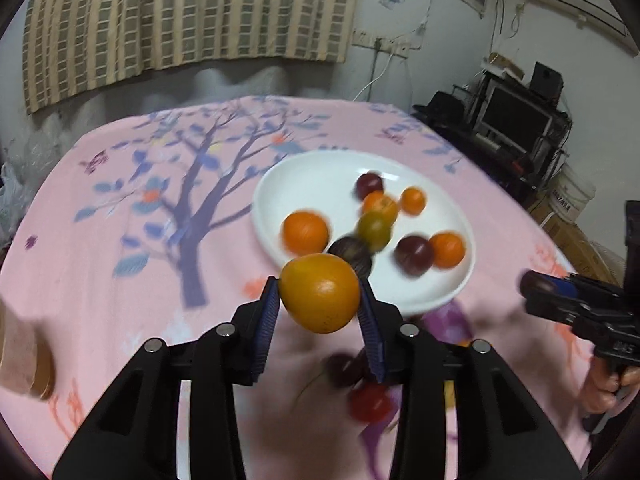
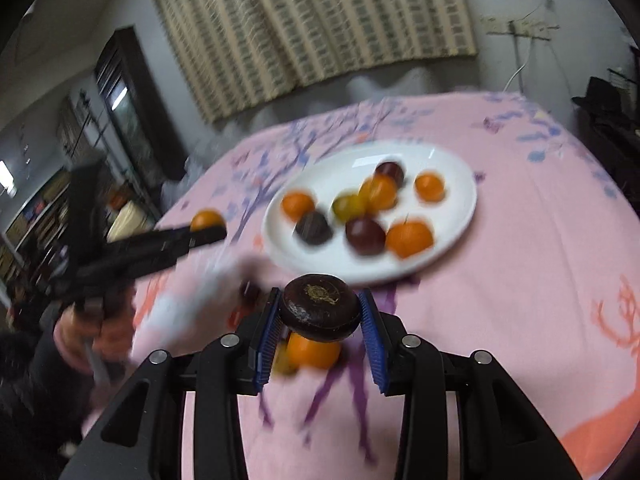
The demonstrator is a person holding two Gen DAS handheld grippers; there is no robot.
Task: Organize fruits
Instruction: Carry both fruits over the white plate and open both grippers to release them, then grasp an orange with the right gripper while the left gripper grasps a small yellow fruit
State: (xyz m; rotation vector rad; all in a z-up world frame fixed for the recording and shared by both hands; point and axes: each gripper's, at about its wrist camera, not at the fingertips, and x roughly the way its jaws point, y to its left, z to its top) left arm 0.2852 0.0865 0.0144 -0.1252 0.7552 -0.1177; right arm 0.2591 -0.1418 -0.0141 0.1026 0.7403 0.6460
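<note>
My left gripper [image 1: 320, 292] is shut on an orange [image 1: 320, 294], held above the pink tablecloth just in front of a white plate [image 1: 304, 176]. On the plate lie several small oranges and dark plums. My right gripper [image 2: 320, 312] is shut on a dark brown round fruit [image 2: 320, 306], near the plate's [image 2: 456, 208] front rim. In the right wrist view, the left gripper [image 2: 214, 234] with its orange [image 2: 207, 219] is at the left. In the left wrist view, the right gripper [image 1: 546, 292] shows at the right edge.
Loose fruits lie on the cloth below the grippers: a dark plum [image 1: 344, 368], a red fruit [image 1: 370, 402], an orange [image 2: 314, 350]. A tan round object [image 1: 24, 356] sits at the left table edge. A desk with a monitor [image 1: 516, 120] stands beyond the table.
</note>
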